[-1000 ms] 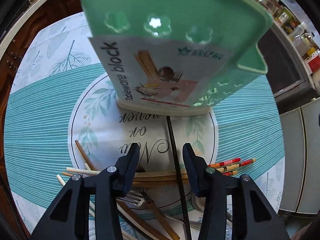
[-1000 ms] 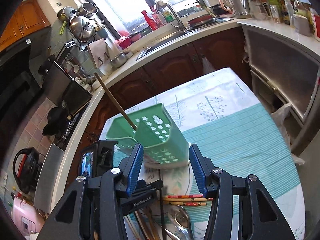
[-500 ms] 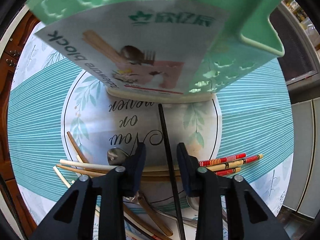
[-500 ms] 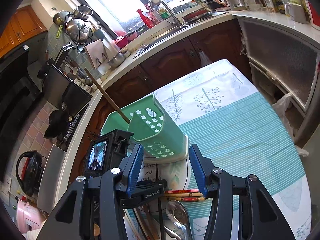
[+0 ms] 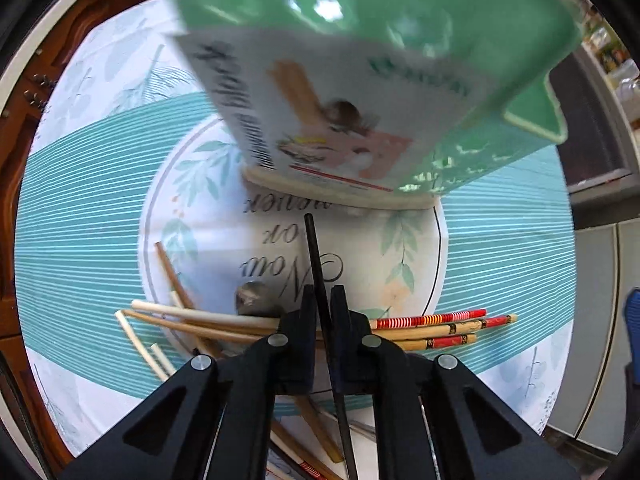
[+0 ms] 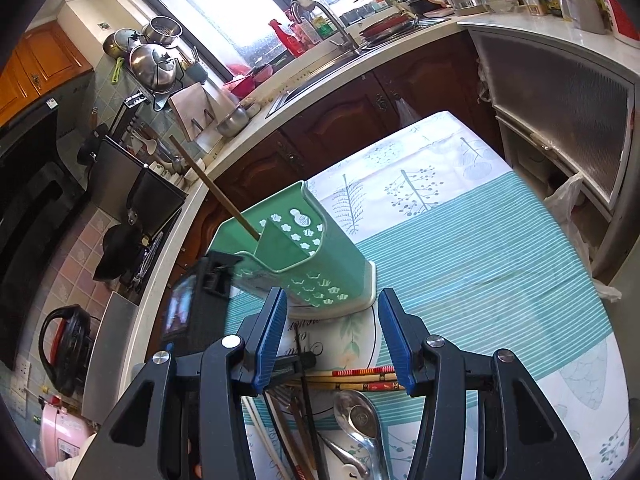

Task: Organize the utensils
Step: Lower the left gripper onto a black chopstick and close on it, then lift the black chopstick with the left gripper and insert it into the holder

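Left gripper (image 5: 324,312): all matte black, two angular finger arms with triangular cut-outs, silver round screw heads at the pivots, narrow black pads. Right gripper (image 6: 332,340): same black frame and silver screws, but ribbed blue pads on the inner faces. In the right wrist view, at 9 o'clock, the left unit's black camera block with small lit screen

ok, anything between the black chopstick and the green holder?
Nothing visible. The left hand-held gripper is shut on the black chopstick, whose tip points at the green holder base across bare tablecloth. The other chopsticks lie off to the sides.
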Demonstrator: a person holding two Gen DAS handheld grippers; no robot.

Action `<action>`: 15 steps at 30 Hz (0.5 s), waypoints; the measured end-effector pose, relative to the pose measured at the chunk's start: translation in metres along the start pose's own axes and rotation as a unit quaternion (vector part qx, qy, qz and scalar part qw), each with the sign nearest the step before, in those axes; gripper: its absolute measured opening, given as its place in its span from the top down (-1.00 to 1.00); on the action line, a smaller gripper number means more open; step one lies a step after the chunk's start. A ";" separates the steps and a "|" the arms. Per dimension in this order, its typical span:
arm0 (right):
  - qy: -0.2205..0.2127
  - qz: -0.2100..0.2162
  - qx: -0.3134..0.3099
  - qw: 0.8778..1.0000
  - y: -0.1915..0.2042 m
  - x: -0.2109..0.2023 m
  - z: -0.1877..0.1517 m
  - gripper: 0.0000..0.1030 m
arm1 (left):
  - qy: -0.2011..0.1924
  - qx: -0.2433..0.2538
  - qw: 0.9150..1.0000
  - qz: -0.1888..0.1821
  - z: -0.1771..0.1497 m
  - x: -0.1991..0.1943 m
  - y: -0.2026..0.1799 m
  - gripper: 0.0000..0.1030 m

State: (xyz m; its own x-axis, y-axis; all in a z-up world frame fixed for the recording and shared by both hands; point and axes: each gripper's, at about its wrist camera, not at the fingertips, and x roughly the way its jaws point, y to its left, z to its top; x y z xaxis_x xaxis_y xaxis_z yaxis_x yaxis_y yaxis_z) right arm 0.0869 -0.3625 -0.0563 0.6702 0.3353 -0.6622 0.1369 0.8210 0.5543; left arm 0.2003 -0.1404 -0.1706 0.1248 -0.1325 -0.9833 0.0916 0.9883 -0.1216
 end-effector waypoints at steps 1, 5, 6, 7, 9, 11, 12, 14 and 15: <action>0.001 0.001 -0.001 1.000 0.000 0.000 -0.001 0.05 | -0.007 -0.002 1.000 -0.006 -0.003 -0.005 0.002 0.92; 0.003 0.002 -0.005 1.000 0.003 -0.001 -0.006 0.04 | -0.061 -0.004 0.998 -0.017 -0.020 -0.037 0.008 0.92; 0.004 0.003 -0.006 1.000 0.004 -0.001 -0.008 0.04 | -0.072 -0.003 0.997 -0.019 -0.025 -0.043 0.009 0.93; 0.004 0.004 -0.008 1.000 0.004 -0.001 -0.009 0.04 | -0.084 -0.004 0.996 -0.022 -0.029 -0.052 0.011 0.93; 0.005 0.002 -0.012 1.000 0.004 -0.001 -0.013 0.04 | -0.109 -0.006 0.994 -0.029 -0.036 -0.068 0.014 0.93; 0.008 0.004 -0.015 1.000 0.006 -0.002 -0.016 0.04 | -0.133 -0.011 0.990 -0.034 -0.042 -0.084 0.018 0.94; 0.009 0.004 -0.017 1.000 0.006 -0.001 -0.018 0.04 | -0.144 -0.012 0.989 -0.038 -0.043 -0.092 0.019 0.94; 0.011 0.006 -0.020 1.000 0.008 -0.001 -0.020 0.04 | -0.164 -0.013 0.986 -0.042 -0.048 -0.105 0.023 0.94; 0.012 0.006 -0.021 1.000 0.008 -0.001 -0.022 0.04 | -0.172 -0.013 0.984 -0.045 -0.052 -0.109 0.026 0.95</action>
State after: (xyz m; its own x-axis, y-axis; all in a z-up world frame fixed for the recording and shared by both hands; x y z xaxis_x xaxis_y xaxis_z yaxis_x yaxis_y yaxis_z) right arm 0.0718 -0.3459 -0.0621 0.6539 0.3562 -0.6675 0.0974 0.8352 0.5412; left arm 0.1375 -0.0965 -0.0733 0.4448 -0.2326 -0.8649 0.0932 0.9725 -0.2136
